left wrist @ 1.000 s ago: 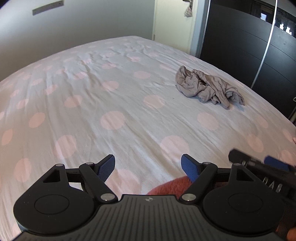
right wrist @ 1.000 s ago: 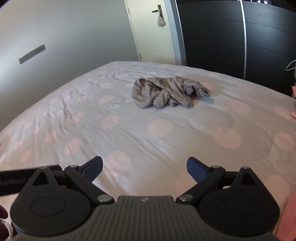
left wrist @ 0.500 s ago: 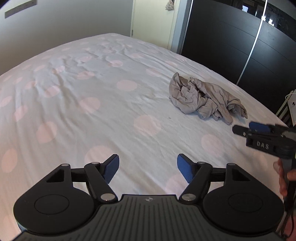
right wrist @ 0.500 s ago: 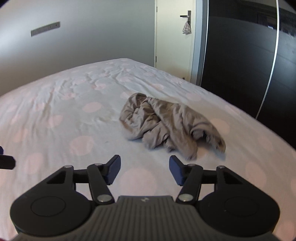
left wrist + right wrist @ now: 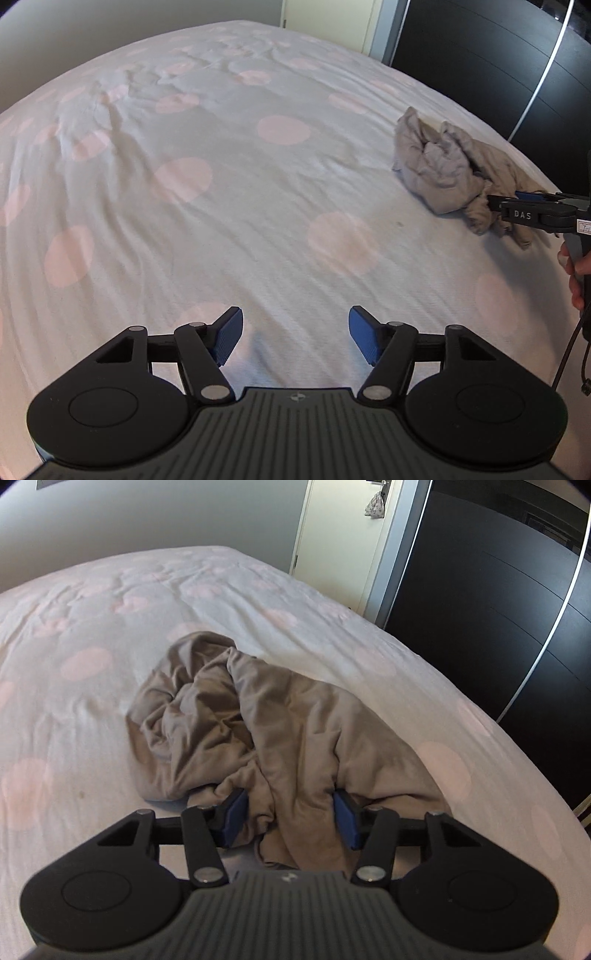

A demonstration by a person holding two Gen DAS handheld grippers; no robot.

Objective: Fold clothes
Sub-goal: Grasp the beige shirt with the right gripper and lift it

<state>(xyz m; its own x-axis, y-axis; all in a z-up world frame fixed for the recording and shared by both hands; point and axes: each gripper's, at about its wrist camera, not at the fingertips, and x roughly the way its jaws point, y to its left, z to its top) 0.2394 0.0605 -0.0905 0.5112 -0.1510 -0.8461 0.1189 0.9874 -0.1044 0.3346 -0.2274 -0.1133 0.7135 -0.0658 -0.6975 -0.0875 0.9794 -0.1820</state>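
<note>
Here the right tool [image 5: 288,814] straddles the crumpled beige garment [image 5: 236,727], jaws spread; left tool [image 5: 295,339] gapes empty.

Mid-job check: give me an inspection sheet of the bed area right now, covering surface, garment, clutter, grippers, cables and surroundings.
Surface: bed with pale pink-dotted sheet, lightly wrinkled.
Job's things: one beige garment, crumpled in a heap, not yet spread or folded.
Clutter: nothing seen.
Grippers: left gripper open over bare sheet, holding nothing; right gripper open, fingers either side of the garment's near edge, not closed.
Cables: dark cable hanging beside the hand on the right gripper's handle.
Surroundings: dark wardrobe, pale door, grey wall.
</note>
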